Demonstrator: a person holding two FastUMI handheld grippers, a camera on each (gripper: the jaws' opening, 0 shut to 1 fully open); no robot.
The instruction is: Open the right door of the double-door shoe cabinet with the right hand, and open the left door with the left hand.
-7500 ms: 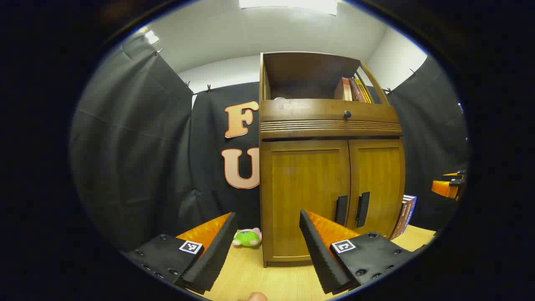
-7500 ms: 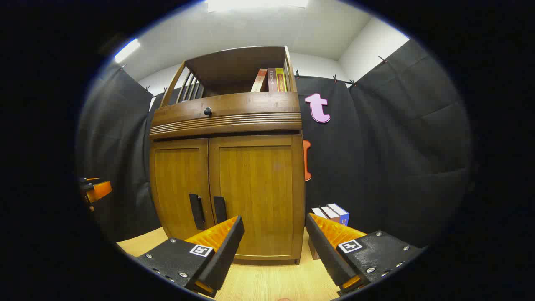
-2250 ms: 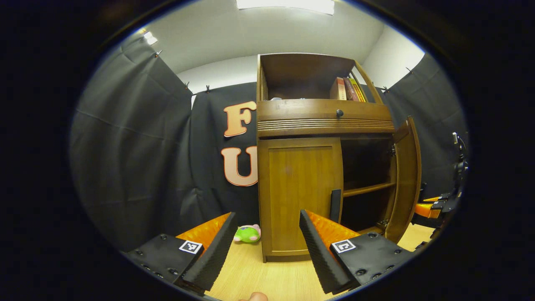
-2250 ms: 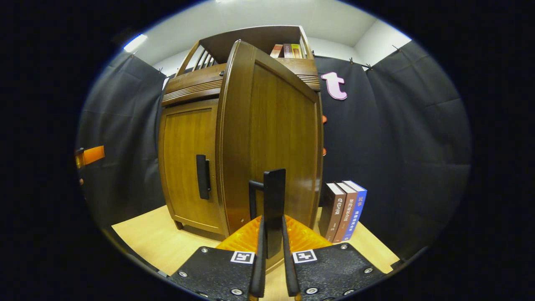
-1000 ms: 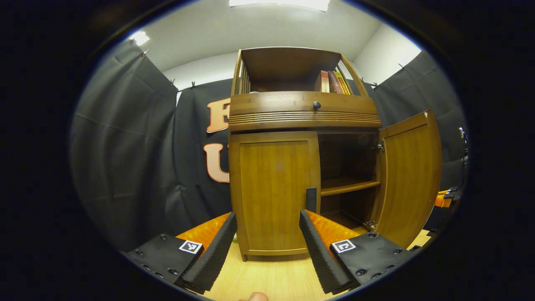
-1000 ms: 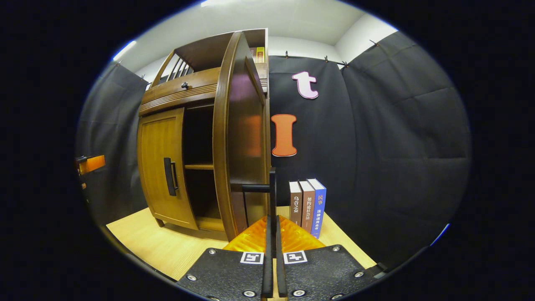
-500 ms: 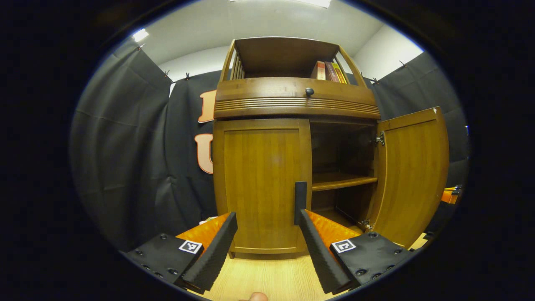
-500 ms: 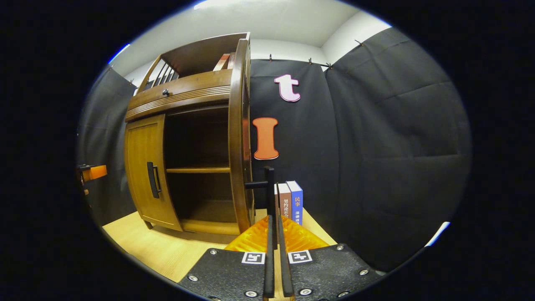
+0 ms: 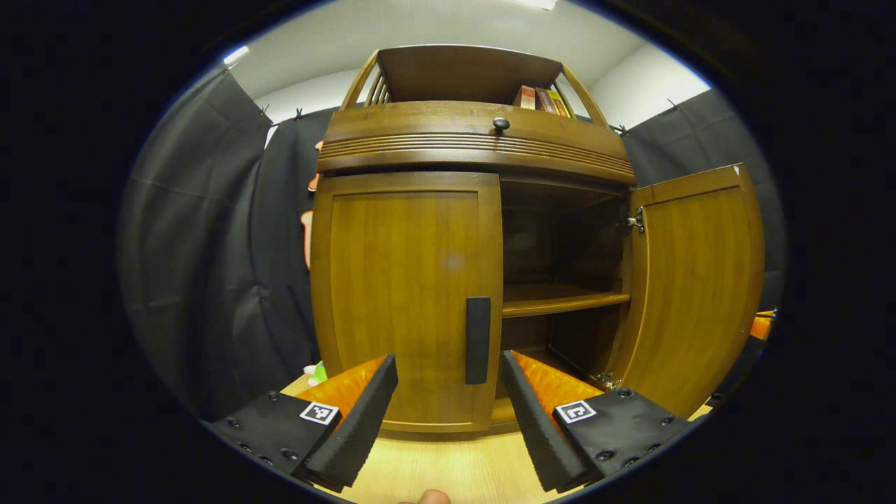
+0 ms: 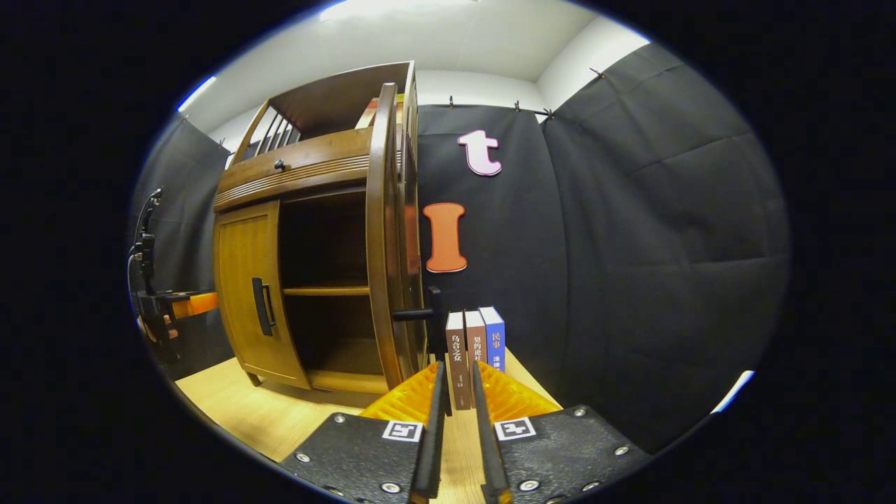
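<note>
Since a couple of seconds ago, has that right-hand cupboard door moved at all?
Yes. The right door has swung farther out from the cabinet, now wide open, baring the inner shelf.

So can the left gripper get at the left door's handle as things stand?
Probably yes. The left gripper is open, and the handle on the closed left door stands ahead between its fingers, with nothing in between. The right door is swung aside.
</note>
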